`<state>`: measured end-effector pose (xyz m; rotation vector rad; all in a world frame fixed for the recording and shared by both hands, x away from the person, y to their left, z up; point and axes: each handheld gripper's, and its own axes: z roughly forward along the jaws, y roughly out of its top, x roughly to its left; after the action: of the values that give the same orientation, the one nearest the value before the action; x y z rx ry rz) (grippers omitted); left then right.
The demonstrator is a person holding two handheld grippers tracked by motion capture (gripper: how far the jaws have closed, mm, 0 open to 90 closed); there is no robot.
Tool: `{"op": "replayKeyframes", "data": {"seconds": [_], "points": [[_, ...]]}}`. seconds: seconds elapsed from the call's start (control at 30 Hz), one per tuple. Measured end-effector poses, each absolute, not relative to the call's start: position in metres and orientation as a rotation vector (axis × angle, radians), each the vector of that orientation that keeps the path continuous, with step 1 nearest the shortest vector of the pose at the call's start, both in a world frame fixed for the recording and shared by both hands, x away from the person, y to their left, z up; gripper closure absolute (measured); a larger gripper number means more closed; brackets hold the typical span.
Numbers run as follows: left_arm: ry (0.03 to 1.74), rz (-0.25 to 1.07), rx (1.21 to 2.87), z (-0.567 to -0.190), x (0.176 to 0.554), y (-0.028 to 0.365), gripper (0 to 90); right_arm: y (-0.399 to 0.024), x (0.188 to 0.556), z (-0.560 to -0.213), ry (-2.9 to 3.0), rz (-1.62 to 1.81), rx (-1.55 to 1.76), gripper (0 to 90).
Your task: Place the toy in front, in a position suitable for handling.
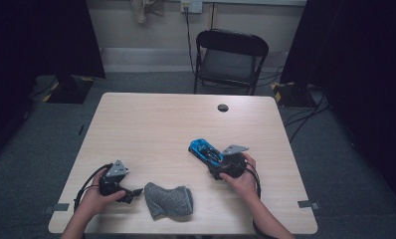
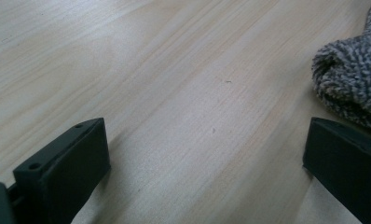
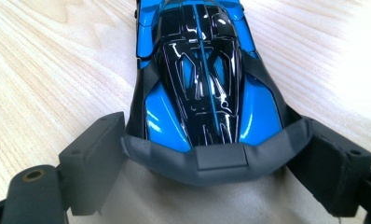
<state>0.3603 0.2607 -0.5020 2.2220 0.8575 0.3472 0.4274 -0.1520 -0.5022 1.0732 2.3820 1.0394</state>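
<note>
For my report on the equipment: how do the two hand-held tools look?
Each claw, left and right, is black, with two blocky matte jaws bearing small screw holes. A grey three-cornered plate sits on top of each. A black cable loops from each body.

Toy car: glossy blue body with black panels, a thin blue centre stripe and a matt grey rear bumper. Cloth: speckled grey and white knit. Table: pale wood grain. Gripper jaws: black. Chair: apparently black.
</note>
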Motion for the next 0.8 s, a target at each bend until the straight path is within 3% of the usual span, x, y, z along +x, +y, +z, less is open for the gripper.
{"op": "replayKeyframes", "data": {"seconds": [0.2,0.3,0.63,0.7,0.77,0.8], "points": [[0.866,0.352,2.22,-0.502,0.3603,0.2602,0.0,-0.1538,0.4264,-0.5022,2.386,1.045,1.071,15.9],[0.878,0.355,2.214,-0.5019,0.36,0.2594,0.0,-0.1568,0.4256,-0.5017,2.378,1.068,1.062,24.9],[0.852,0.33,2.236,-0.5004,0.3558,0.259,1.3,-0.1573,0.4251,-0.5018,2.378,1.069,1.06,25.2],[0.846,0.323,2.245,-0.4989,0.3549,0.2585,4.9,-0.1574,0.4251,-0.5018,2.379,1.069,1.06,25.3],[0.829,0.325,2.24,-0.4955,0.3547,0.2593,20.9,-0.1573,0.425,-0.5018,2.378,1.069,1.06,25.3],[0.838,0.322,2.228,-0.4935,0.3552,0.2595,22.3,-0.1574,0.425,-0.5018,2.378,1.069,1.059,25.3]]}}
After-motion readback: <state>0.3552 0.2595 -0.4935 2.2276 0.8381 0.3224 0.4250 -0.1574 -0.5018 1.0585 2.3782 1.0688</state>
